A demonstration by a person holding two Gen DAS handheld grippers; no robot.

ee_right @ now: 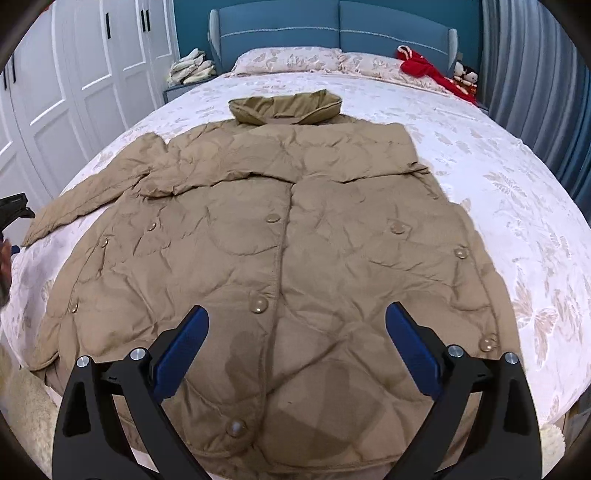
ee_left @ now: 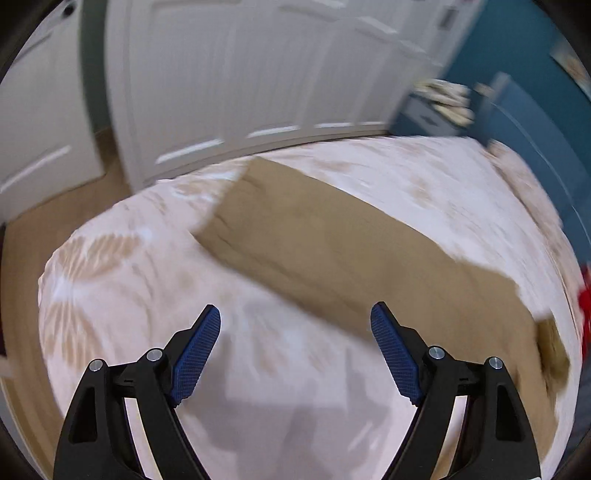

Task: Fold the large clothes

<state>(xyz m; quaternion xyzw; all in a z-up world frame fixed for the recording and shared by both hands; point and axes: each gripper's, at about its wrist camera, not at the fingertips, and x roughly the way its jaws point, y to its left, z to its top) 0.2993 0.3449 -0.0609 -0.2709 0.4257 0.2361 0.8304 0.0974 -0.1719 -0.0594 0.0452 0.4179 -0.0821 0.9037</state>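
A tan quilted coat (ee_right: 280, 236) lies spread flat, front up, on a bed (ee_right: 517, 192) with a pale leaf-print cover, collar toward the blue headboard (ee_right: 332, 29). The right claw (ee_right: 295, 332) hangs wide and empty above its hem. The left claw (ee_left: 295, 332), also wide and empty, hovers over the cover beside the sleeve (ee_left: 332, 251).

In the left wrist view, motion blur smears everything ahead of the left gripper (ee_left: 295, 325): we cannot read the quilting on the sleeve (ee_left: 332, 251) beyond its fingertips. Below the right gripper (ee_right: 297, 321), its own arms hide the coat (ee_right: 288, 229) hem, and the frame edge cuts it off.
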